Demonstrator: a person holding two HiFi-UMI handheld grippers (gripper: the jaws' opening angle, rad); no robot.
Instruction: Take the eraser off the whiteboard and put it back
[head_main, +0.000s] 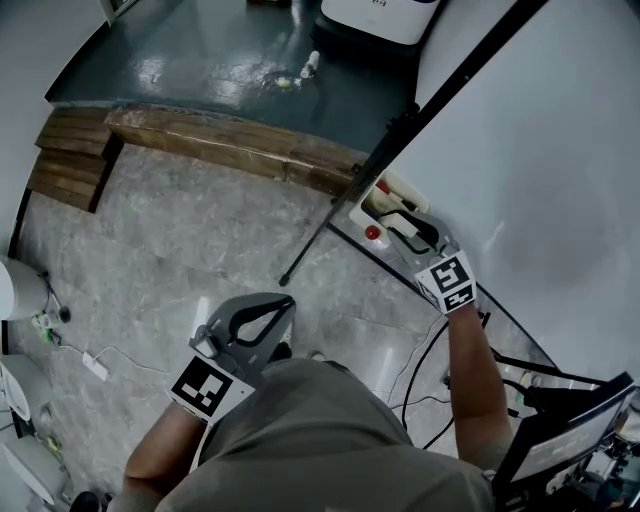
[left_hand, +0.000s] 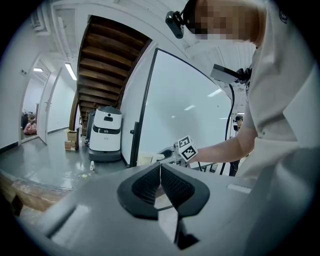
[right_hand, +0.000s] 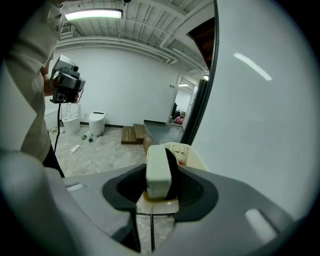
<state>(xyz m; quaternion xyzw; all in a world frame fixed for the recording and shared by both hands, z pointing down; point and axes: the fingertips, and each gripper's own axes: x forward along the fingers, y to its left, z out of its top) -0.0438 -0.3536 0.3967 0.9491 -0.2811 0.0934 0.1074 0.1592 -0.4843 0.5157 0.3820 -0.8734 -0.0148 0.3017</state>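
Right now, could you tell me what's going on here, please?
A person is standing beside a whiteboard with tongs in each hand. The right tongs grip the eraser, and the tray on the board's bottom edge is just ahead of it. The left tongs are shut and empty, held low near the person's body.

Beside whiteboard (right_hand: 260, 125), eraser (right_hand: 159, 172) sits seemingly above tray (right_hand: 189, 151)

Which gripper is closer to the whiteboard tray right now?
Right. The right gripper, holding the eraser, is right at the tray; the left gripper is shut and empty, well apart from it over the floor.
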